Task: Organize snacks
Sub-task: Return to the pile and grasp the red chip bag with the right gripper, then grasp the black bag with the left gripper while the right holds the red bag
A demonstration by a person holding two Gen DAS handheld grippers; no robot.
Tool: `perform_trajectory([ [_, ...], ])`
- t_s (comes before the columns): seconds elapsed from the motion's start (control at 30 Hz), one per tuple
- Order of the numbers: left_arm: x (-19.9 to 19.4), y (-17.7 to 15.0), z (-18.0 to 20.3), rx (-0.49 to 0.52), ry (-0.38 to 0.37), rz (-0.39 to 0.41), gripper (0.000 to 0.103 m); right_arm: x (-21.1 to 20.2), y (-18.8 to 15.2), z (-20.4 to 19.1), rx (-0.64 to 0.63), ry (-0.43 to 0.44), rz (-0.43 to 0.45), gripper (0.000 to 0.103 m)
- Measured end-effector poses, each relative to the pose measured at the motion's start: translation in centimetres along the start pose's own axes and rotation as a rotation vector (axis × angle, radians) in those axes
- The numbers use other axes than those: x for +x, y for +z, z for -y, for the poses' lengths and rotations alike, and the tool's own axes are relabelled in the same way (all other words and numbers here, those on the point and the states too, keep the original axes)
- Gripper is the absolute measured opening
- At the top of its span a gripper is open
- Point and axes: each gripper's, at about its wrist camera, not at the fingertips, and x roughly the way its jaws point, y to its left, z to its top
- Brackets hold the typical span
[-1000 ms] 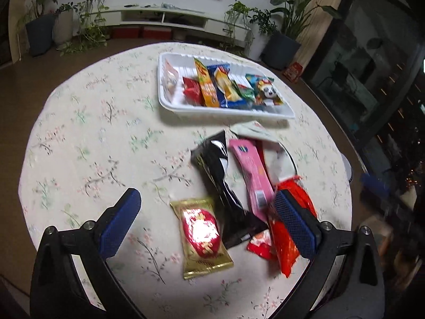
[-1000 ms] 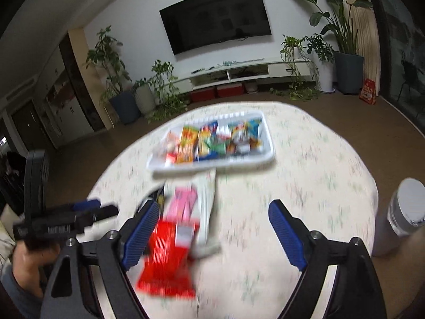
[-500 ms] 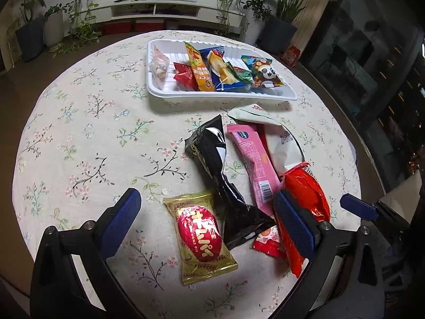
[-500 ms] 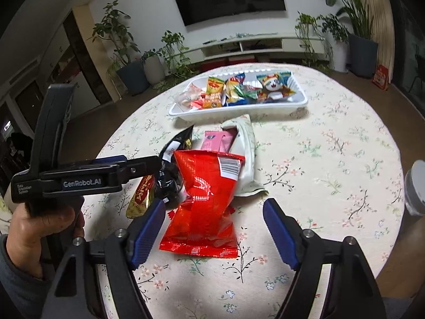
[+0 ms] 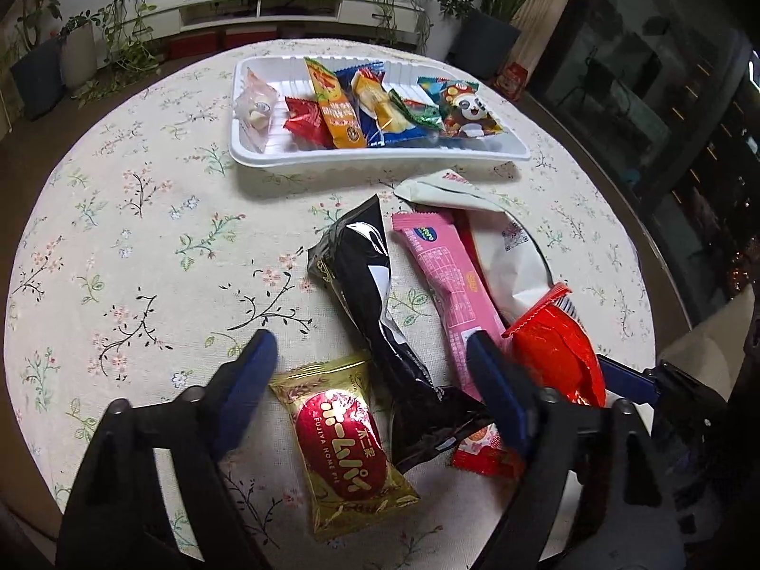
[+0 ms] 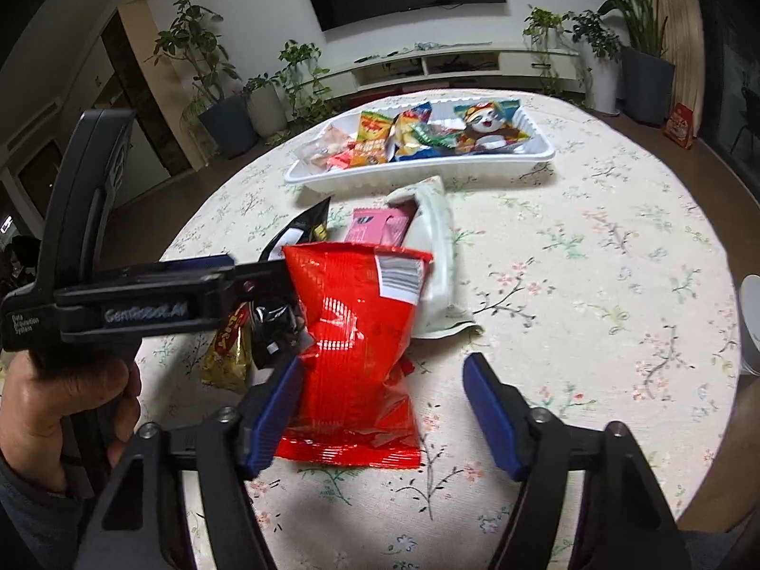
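A white tray at the far side of the round table holds several small snack packets; it also shows in the right wrist view. Loose snacks lie nearer: a gold-and-red pie packet, a black wrapper, a pink bar, a pale bag and a red bag. My left gripper is open, low over the gold packet and black wrapper. My right gripper is open, its left finger beside the red bag's lower edge.
The round table has a floral cloth and drops off all around. A white cylinder stands off the table's right edge. Potted plants and a TV shelf stand at the far wall.
Both grippers have come down and closer to the loose snacks. The right gripper has swung left and now frames the red bag. Both stay open.
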Motion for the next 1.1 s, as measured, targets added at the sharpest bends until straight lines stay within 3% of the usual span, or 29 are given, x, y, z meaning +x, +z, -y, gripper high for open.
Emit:
perform_trajectory([
  [0.1, 0.5, 0.3, 0.2, 0.014, 0.002, -0.017, 0.066, 0.3, -0.1, -0.2, -0.016, 0.013, 0.000, 0.065],
  [0.17, 0.9, 0.4, 0.3, 0.021, -0.001, -0.029, 0.052, 0.4, -0.2, -0.3, -0.022, 0.024, -0.003, 0.061],
  [0.4, 2.2, 0.8, 0.5, 0.047, -0.003, -0.085, 0.050, 0.7, -0.2, 0.1, -0.004, 0.065, -0.014, 0.046],
  [0.53, 2.4, 1.0, 0.5, 0.046, -0.017, -0.084, 0.031, 0.6, -0.3, 0.2, 0.005, 0.088, -0.013, 0.040],
  [1.1, 2.1, 1.0, 0.5, 0.040, -0.072, -0.073, 0.024, -0.5, -0.5, 0.7, 0.028, 0.104, 0.028, 0.032],
])
